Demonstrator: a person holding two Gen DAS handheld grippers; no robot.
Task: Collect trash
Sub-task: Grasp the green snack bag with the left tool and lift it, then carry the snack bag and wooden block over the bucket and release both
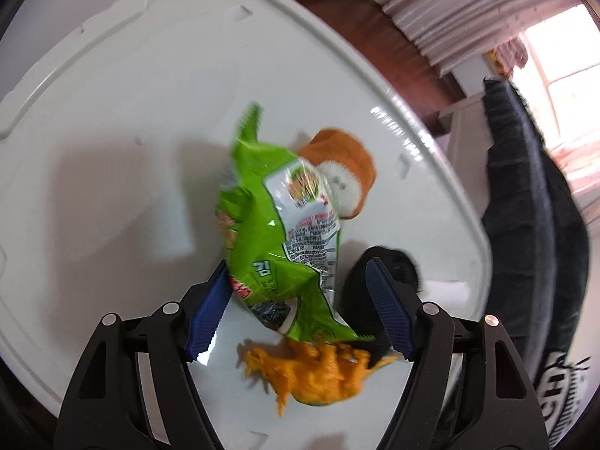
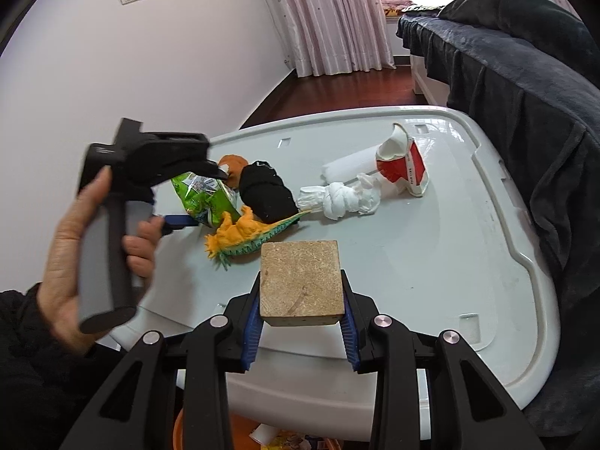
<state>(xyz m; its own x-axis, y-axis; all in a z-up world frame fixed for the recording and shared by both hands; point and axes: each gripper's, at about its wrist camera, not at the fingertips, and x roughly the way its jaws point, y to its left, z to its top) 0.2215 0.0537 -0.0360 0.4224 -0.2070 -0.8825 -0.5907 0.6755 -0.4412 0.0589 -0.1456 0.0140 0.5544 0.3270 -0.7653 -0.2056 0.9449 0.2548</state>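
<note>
Brown block (image 2: 303, 281) clamped by right gripper (image 2: 300, 332). Left gripper (image 1: 300, 315) held open around green snack bag (image 1: 277, 232), pads not pressed on it.

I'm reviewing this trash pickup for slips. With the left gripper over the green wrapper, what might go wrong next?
1. The open left gripper straddles the green wrapper, which lies against the orange dinosaur toy; closing may catch the toy too.
2. The crinkled wrapper could slide off the pads.
3. The right gripper holds the tan block near its lower end; it might tip out.
</note>
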